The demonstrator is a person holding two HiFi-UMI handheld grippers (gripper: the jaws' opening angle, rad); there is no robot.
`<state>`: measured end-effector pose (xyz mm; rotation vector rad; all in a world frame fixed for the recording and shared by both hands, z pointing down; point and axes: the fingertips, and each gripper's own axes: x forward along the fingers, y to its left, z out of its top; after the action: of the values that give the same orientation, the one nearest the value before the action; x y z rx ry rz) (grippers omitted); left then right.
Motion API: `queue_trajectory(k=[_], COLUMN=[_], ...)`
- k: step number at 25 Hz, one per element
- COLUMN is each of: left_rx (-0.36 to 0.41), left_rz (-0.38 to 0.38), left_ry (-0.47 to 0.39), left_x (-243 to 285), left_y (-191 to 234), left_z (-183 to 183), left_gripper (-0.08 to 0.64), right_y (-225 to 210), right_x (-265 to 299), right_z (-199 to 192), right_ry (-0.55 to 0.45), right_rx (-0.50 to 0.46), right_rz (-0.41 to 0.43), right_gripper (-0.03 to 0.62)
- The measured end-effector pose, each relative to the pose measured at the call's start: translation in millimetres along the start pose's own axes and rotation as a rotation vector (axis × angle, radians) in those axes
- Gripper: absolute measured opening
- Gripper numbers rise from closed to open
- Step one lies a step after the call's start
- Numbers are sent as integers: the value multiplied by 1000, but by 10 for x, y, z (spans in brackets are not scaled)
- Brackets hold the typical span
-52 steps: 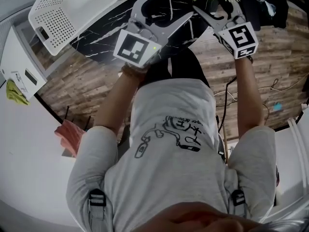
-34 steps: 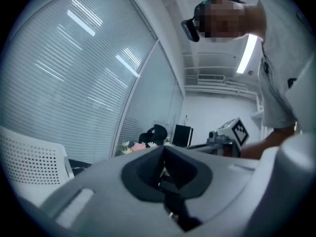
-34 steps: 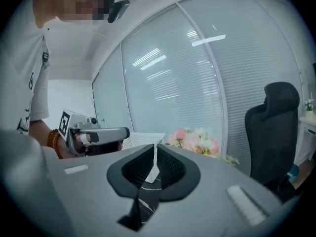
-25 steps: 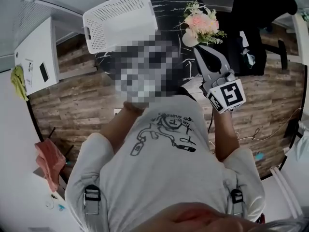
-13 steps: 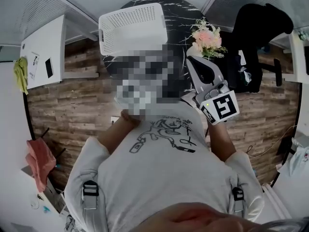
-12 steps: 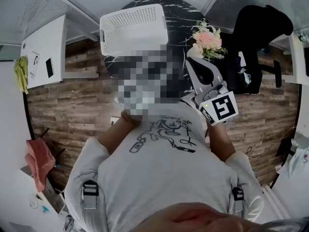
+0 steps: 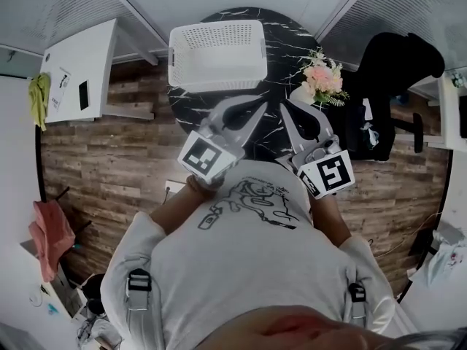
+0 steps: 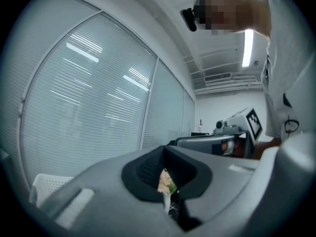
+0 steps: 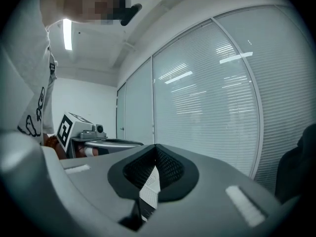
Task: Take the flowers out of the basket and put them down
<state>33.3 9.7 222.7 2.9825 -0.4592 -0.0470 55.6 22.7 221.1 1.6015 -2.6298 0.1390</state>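
The white perforated basket (image 7: 217, 53) stands on the far side of the round black marble table (image 7: 281, 35), and nothing shows inside it. The pink flowers (image 7: 321, 79) with green leaves lie on the table's right edge, apart from the basket. My left gripper (image 7: 260, 108) and right gripper (image 7: 285, 106) are held side by side close to the person's chest, both shut and holding nothing. In the left gripper view the shut left gripper (image 8: 164, 149) frames the flowers (image 8: 167, 182). In the right gripper view the shut right gripper (image 9: 156, 147) frames the basket (image 9: 150, 186).
A black chair (image 7: 394, 71) stands right of the table. A white cabinet (image 7: 80, 79) stands at the left on the wooden floor (image 7: 109, 159). Glass walls with blinds (image 8: 89, 107) surround the room.
Both grippers have drawn back from the flowers toward the person's chest, and the head view has pulled back. The flowers and the basket have stayed in place on the table.
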Motion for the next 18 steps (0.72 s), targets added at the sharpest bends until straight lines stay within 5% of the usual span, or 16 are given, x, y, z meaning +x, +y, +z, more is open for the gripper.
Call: queue_trajectory(k=[18], left_rx=[-11], left_rz=[-13], left_ry=[11], left_x=[0], left_y=[89], left_z=[-107], left_gripper=[3], right_y=[16], right_x=[94], right_z=[-25], right_ry=[4], right_rx=[-7], right_rz=[3], right_gripper=[5])
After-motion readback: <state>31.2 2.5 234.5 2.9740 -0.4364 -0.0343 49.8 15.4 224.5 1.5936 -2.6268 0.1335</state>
